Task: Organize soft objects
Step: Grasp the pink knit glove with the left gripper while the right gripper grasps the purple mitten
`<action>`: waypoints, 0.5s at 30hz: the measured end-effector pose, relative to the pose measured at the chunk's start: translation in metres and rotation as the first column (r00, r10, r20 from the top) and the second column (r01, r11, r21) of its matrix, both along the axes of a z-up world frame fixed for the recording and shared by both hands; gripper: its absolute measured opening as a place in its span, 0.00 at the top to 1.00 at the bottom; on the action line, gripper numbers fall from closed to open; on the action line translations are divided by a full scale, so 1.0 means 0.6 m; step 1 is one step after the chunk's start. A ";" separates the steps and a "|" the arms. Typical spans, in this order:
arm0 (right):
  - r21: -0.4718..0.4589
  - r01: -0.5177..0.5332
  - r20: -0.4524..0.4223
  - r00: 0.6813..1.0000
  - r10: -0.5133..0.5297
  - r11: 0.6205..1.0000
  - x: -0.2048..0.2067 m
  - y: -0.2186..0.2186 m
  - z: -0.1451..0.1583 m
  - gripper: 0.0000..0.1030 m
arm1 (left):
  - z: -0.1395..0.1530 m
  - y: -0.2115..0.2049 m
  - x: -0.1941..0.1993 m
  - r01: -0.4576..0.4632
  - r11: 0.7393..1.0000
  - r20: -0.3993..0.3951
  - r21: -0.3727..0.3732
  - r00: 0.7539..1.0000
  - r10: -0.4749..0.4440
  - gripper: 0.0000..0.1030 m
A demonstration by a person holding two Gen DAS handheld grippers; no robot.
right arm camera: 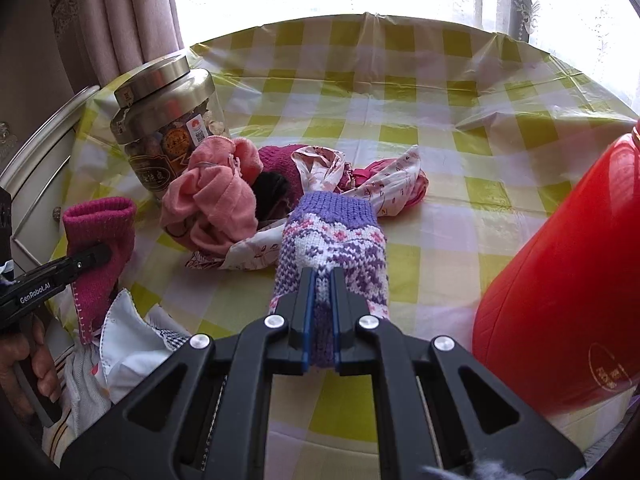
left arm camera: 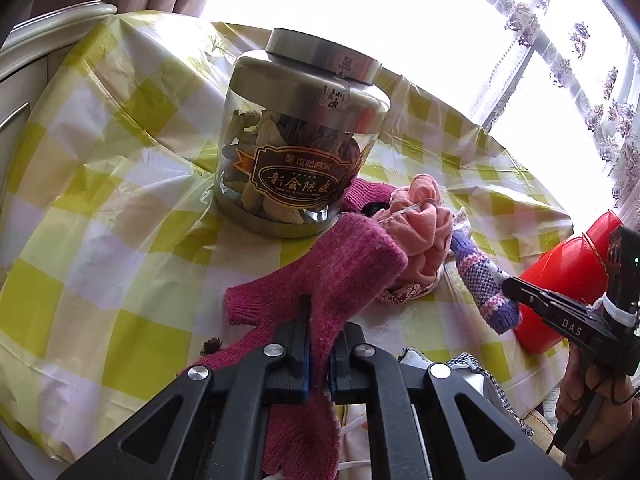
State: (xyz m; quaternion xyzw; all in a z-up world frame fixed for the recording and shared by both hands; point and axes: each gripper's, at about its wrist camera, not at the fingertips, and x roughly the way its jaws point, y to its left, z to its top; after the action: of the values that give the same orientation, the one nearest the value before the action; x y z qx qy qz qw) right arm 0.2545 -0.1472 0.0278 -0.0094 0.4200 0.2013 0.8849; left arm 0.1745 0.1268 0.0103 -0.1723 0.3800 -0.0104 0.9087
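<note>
The left gripper point(left arm camera: 319, 344) pinches the magenta knit glove point(left arm camera: 340, 268), which hangs in front of the jar point(left arm camera: 298, 136), and the right gripper point(right arm camera: 321, 312) pinches the purple patterned knit glove point(right arm camera: 334, 236), to the right of the jar and just beside the red container point(right arm camera: 560, 280). Behind both gloves, a pile of a pink cloth point(right arm camera: 216, 196) and a floral cloth point(right arm camera: 396, 184) lies on the counter point(right arm camera: 420, 100) with the yellow checked cover, touching the jar at its right side.
</note>
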 end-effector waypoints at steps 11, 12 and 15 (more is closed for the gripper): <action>-0.090 -0.037 -0.109 0.994 0.027 0.995 -0.074 -0.028 -0.025 0.90 | 0.030 -0.025 -0.040 0.016 1.000 0.063 -0.009 0.998 -0.015 0.94; -0.114 -0.036 -0.109 0.994 0.023 0.993 -0.075 -0.029 -0.030 0.85 | 0.032 -0.027 -0.043 0.018 1.000 0.066 -0.011 0.998 -0.018 0.94; -0.148 -0.062 -0.095 0.994 0.049 0.987 -0.073 -0.022 -0.034 0.36 | 0.035 -0.032 -0.049 0.024 1.000 0.073 -0.013 0.997 -0.023 0.94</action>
State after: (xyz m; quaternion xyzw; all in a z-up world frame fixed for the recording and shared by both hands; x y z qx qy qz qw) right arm 0.2104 -0.1606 0.0074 -0.0787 0.4737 0.1938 0.8555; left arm 0.1452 0.1073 0.0312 -0.1734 0.3487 -0.0300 0.9206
